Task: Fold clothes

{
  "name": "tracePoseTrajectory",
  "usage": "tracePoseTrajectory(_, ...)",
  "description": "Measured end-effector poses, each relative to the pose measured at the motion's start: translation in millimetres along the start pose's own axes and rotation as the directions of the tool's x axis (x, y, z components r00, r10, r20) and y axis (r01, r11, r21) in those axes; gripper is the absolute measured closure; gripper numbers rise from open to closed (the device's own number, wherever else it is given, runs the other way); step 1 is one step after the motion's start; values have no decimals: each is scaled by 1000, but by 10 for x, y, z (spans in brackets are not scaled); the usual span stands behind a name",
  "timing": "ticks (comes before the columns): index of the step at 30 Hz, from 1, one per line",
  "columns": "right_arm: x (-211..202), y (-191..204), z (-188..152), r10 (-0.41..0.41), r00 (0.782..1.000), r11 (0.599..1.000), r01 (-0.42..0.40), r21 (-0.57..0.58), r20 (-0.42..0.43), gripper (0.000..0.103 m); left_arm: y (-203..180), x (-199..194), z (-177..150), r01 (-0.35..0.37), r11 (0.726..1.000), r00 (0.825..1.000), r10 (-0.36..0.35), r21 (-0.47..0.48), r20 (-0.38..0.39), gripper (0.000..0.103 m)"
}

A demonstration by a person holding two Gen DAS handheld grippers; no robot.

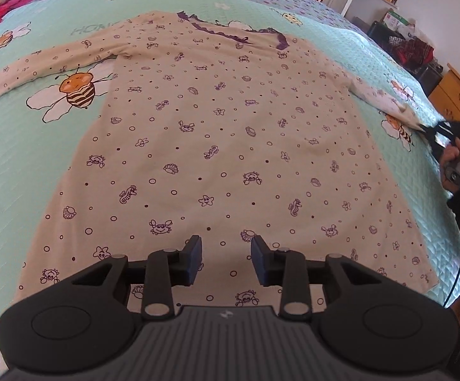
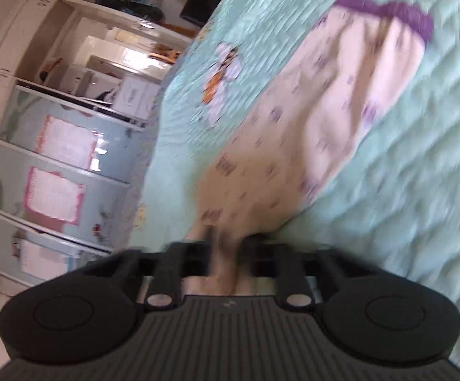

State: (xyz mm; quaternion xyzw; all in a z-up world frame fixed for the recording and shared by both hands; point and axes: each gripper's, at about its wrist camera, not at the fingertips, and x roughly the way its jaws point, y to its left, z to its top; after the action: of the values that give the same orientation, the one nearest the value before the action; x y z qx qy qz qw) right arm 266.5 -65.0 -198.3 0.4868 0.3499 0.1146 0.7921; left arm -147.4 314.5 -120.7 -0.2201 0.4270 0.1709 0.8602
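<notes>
Nightshirt (image 1: 230, 133) lies flat on the bed (image 1: 23, 165), long axis running up frame. Right tool (image 2: 226, 247) is clamped on the sleeve (image 2: 309, 146), at right edge; left tool (image 1: 226, 258) stands part-open, empty, over the hem

The pyjama top (image 1: 230, 133) is soft, matt cream cloth printed with small purple sea creatures, trimmed in purple lace. The bedspread (image 1: 14, 165) beneath is quilted mint fabric with a stitched, ridged texture. The left gripper (image 1: 226, 260) is matt black plastic with ribbed housing and dull metal pivot pins. A cabinet (image 1: 458, 101) looks like glossy yellow wood.
</notes>
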Motion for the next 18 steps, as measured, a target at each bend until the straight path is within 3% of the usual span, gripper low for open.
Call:
tracePoseTrajectory(3,-330,-120,148,-12,996,999,15,-40,87,101,33,57,-21,12,1000,1000,-12,-14,-9,66)
tracePoseTrajectory(5,-450,-191,108,-45,995,994,53,-98,84,99,39,117,-43,18,1000,1000,-18,-17,-21,66)
tracePoseTrajectory(8,-499,-318,20,-77,996,989,82,-122,41,81,14,133,-64,29,1000,999,-30,-10,-23,66)
tracePoseTrajectory(10,-593,-369,41,-17,999,996,19,-82,35,65,14,95,-64,40,999,999,-40,-9,-17,66)
tracePoseTrajectory(12,-753,-334,85,-2,997,998,7,-66,72,48,43,73,-55,32,999,999,-32,-16,-11,66)
tracePoseTrajectory(16,-1027,-373,345,-37,981,995,55,-89,190,48,81,75,-44,15,999,1000,-16,-28,-13,66)
tracePoseTrajectory(18,-997,-511,533,-79,977,995,90,-48,197,47,73,106,-48,13,1000,1000,-13,-28,-22,66)
